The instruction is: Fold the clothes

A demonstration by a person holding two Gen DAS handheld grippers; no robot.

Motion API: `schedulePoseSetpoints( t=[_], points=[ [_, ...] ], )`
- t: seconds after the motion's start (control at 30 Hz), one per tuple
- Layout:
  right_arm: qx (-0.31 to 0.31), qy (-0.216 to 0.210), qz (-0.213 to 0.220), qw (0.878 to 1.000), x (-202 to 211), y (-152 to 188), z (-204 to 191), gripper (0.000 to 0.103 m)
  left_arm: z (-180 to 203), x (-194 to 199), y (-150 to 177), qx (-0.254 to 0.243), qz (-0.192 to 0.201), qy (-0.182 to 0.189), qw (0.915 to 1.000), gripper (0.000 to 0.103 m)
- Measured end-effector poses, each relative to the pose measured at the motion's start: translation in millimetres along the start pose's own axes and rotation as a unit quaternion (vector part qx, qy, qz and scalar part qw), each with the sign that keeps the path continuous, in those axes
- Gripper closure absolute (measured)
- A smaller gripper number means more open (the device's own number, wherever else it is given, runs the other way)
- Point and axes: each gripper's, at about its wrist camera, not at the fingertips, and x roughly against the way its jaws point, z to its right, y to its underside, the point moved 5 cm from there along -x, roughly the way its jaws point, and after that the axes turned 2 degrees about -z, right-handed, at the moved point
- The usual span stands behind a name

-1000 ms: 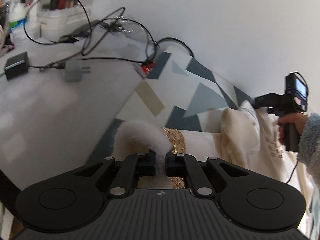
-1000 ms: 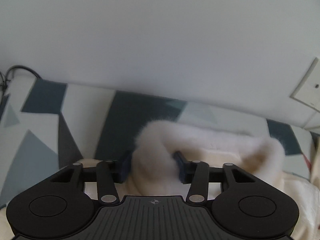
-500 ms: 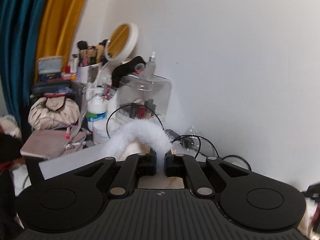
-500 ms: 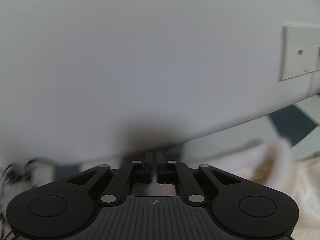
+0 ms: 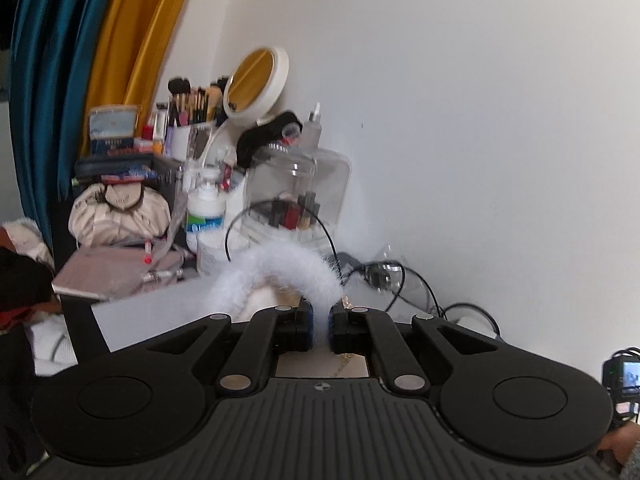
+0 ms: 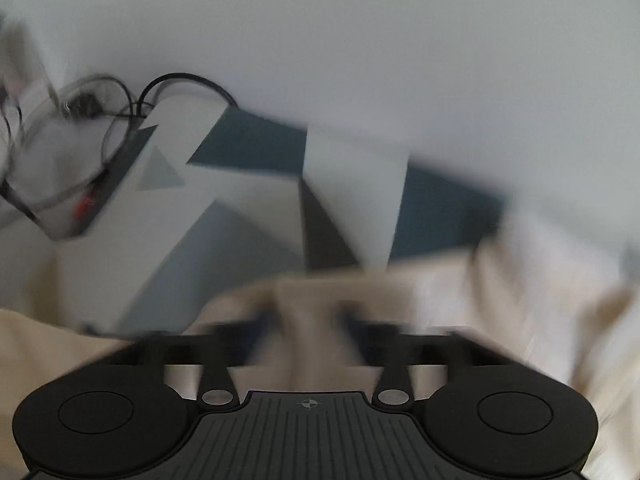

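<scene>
Holding, left wrist view: left gripper clamped on white fluffy fur trim, which arches away toward ten o'clock before cluttered vanity shelf.
Blurring, right wrist view: right gripper seemingly pinching cream fabric garment, cloth spreading toward three o'clock over geometric-patterned bedsheet.
Judgement: fold axis runs between both grips.

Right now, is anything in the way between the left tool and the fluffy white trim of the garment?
No. The left tool is already shut on the fluffy white trim, which arches up from between its pads; nothing sits between them.
</scene>
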Motion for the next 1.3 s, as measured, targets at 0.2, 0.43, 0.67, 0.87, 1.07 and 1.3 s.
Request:
schedulePoseSetpoints(
  t=[0.2, 0.43, 0.67, 0.87, 1.07, 1.3],
  points=[
    [-0.065, -0.001, 0.025, 0.998, -17, -30, 5, 0.087, -1, -12, -53, -0.025, 0.076, -0.02, 0.9966, 0.097],
    [-0.169, -0.08, 0.082, 0.979, 22, -13, 26, 0.046, 7, -20, -60, -0.009, 0.05, 0.02, 0.9985, 0.097],
    [-0.225, 0.016, 0.058, 0.973, 73, 69, 114, 0.037, 84, -23, -29, -0.024, 0.004, 0.122, 0.9922, 0.097],
    [-0.285, 0.048, 0.062, 0.955, 117, 133, 203, 0.037, 200, 10, 0, -0.078, 0.003, 0.221, 0.9722, 0.097],
    [-0.328, 0.06, 0.102, 0.937, 162, 191, 285, 0.038, 337, 56, 75, -0.134, -0.02, 0.316, 0.9391, 0.096],
    [-0.362, 0.038, 0.126, 0.923, 204, 251, 351, 0.038, 462, 93, 216, -0.211, -0.094, 0.391, 0.8909, 0.095]
  ],
)
